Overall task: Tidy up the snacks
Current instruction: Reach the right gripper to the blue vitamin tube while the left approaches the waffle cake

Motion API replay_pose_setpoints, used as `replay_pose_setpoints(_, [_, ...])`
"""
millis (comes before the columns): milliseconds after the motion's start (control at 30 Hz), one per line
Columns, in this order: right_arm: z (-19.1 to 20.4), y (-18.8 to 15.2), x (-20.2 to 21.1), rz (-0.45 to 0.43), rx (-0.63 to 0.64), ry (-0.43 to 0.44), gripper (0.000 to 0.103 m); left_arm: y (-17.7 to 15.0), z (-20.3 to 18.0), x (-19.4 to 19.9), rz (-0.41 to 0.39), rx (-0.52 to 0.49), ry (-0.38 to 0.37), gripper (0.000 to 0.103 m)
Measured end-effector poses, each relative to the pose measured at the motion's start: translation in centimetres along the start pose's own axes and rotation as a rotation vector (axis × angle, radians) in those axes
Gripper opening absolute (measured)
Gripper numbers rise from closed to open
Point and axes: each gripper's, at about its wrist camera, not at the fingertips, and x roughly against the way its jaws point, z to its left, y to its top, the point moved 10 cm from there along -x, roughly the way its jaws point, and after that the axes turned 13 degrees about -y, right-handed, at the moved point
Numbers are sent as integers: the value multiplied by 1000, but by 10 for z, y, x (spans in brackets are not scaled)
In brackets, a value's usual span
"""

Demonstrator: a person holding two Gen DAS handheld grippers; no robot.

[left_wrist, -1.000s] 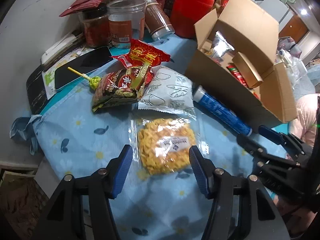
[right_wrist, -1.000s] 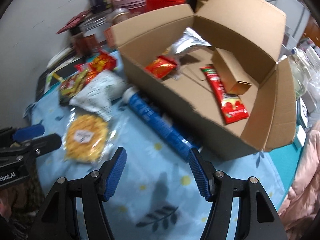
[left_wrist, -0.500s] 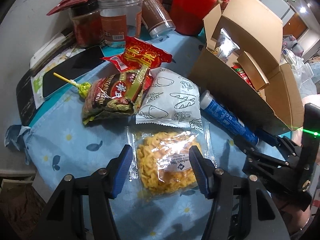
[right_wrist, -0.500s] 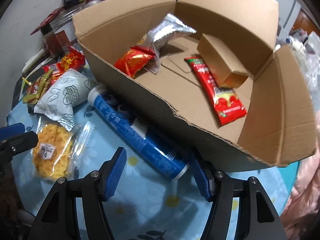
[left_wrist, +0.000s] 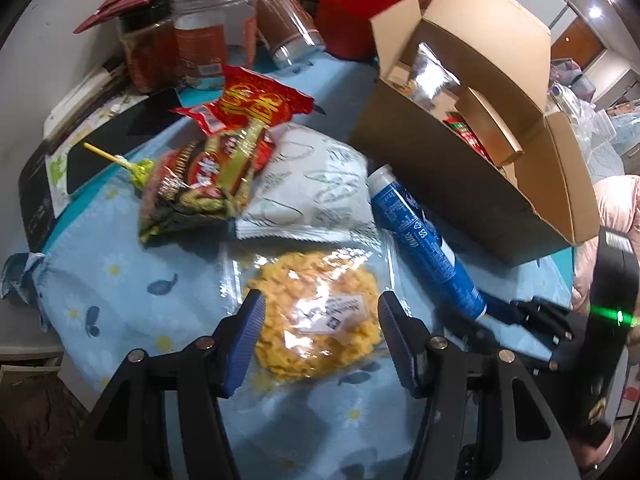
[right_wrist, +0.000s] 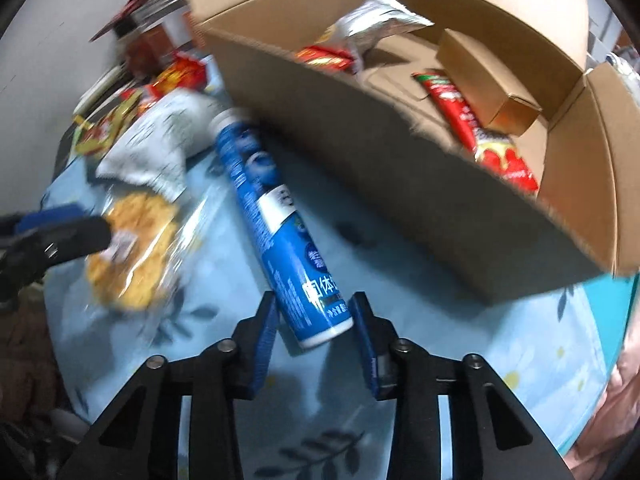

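A: Left wrist view first. State of the tool?

B: The left gripper (left_wrist: 320, 332) stands about half open over the blue floral cloth (left_wrist: 120, 272), holding nothing. The clear bag of yellow noodle snack (left_wrist: 316, 312) lies flat under the gap between its blue pads, untouched as far as I can tell.

A: Surroundings?

B: At twelve o'clock of that bag a white pouch (left_wrist: 312, 188); at eleven a red-and-green packet (left_wrist: 204, 184). At two o'clock the blue tube (left_wrist: 420, 240) lies beside the cardboard box (left_wrist: 460, 184). The right gripper (left_wrist: 516, 312) enters at three o'clock, its tips at the tube's near end.

A: Right wrist view?

B: Blurred (motion). The jaws of the right gripper (right_wrist: 316, 320) are closing, with the tube's (right_wrist: 276, 224) near end between them; the left pad looks to be against it, the right pad shows a thin gap. The tube lies on the cloth, running toward eleven o'clock along the box's (right_wrist: 400, 184) front wall. Inside the box: a silver bag (right_wrist: 372, 20), a long red packet (right_wrist: 480, 132) and a small carton (right_wrist: 484, 76)
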Motion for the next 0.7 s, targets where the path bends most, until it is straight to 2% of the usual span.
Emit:
replay_pose_setpoints(100, [3, -18, 5, 25, -6, 11, 31, -5, 2, -8, 22, -9, 28, 58])
replay_pose_setpoints(200, [1, -28, 7, 48, -17, 32, 30, -8, 10, -11, 27, -24, 86, 58])
replay_pose_setpoints(233, [2, -31, 8, 55, -17, 39, 30, -9, 12, -11, 32, -25, 90, 62])
replay_pose_setpoints(267, [3, -34, 9, 60, -13, 47, 30, -8, 15, -13, 38, -18, 95, 69])
replay_pose_setpoints(333, [5, -34, 9, 69, -5, 56, 30, -11, 22, -18, 68, 4, 105, 100])
replay_pose_setpoints(367, [5, -33, 9, 73, -3, 55, 30, -14, 25, -23, 94, 24, 92, 103])
replay_pose_setpoints(467, [5, -27, 7, 79, 1, 53, 30, -18, 30, -28, 118, 88, 27, 103])
replay_pose_setpoints(500, [6, -26, 6, 83, 4, 52, 30, -17, 31, -27, 115, 94, 29, 103])
replay_pose_setpoints(600, [6, -23, 5, 96, 10, 55, 30, -12, 24, -20, 91, 43, 49, 103])
replay_pose_setpoints(700, [10, -17, 3, 97, 25, 52, 31, -12, 8, -15, 85, -2, 20, 103])
